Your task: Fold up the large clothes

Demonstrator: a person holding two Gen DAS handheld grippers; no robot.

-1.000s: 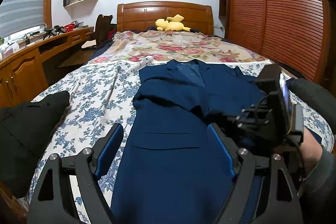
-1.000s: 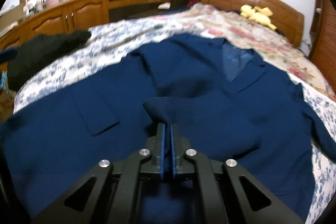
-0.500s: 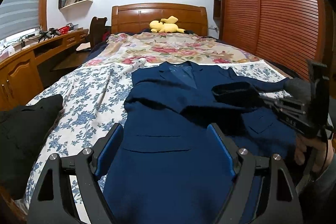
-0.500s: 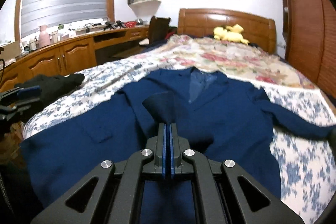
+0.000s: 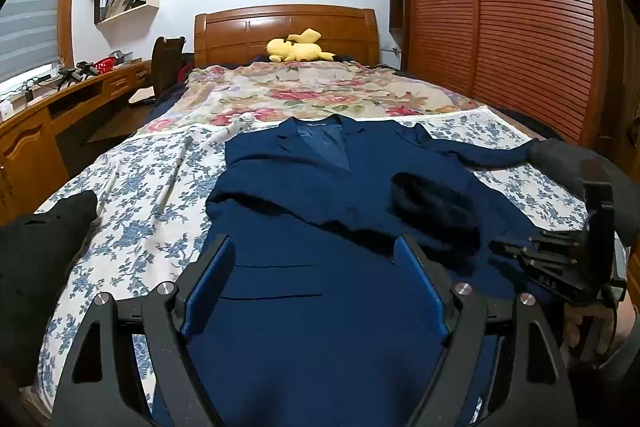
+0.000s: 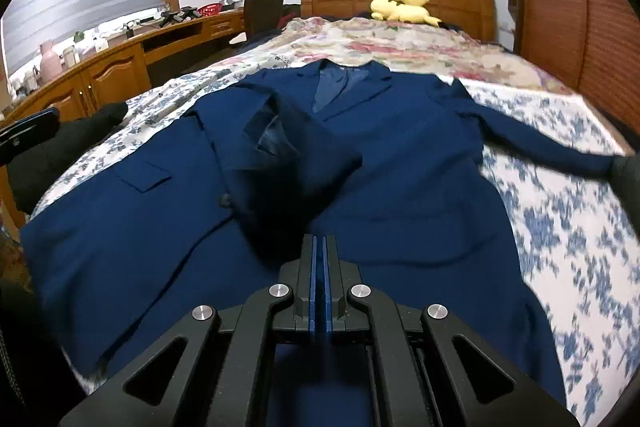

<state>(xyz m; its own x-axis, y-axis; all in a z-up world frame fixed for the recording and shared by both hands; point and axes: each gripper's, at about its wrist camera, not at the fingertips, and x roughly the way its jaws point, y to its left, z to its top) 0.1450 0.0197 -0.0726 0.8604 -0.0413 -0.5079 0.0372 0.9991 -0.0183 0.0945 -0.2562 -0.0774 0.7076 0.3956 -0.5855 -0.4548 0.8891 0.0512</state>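
Observation:
A navy blue suit jacket [image 5: 304, 211] lies front up on the bed, collar toward the headboard. Its left sleeve [image 6: 276, 163] is folded across the chest, the cuff near my right gripper. Its other sleeve [image 6: 532, 143] stretches out to the right. My left gripper [image 5: 316, 267] is open and empty, hovering over the jacket's lower left front by the pocket flap. My right gripper [image 6: 319, 247] has its jaws together just behind the folded cuff; no cloth shows between them. It also shows in the left wrist view [image 5: 560, 259] at the right.
The bed has a blue-flowered sheet [image 5: 132, 187] and a floral quilt [image 5: 304, 95]. A black garment [image 5: 36, 247] lies at the left edge. A yellow plush toy [image 5: 298, 47] sits by the headboard. A wooden desk [image 6: 120, 67] runs along the left, a slatted wardrobe [image 5: 520, 27] on the right.
The right gripper carried the sleeve cuff across the chest, lowered it onto the jacket and drew back toward the hem. The left gripper stayed open above the lower front.

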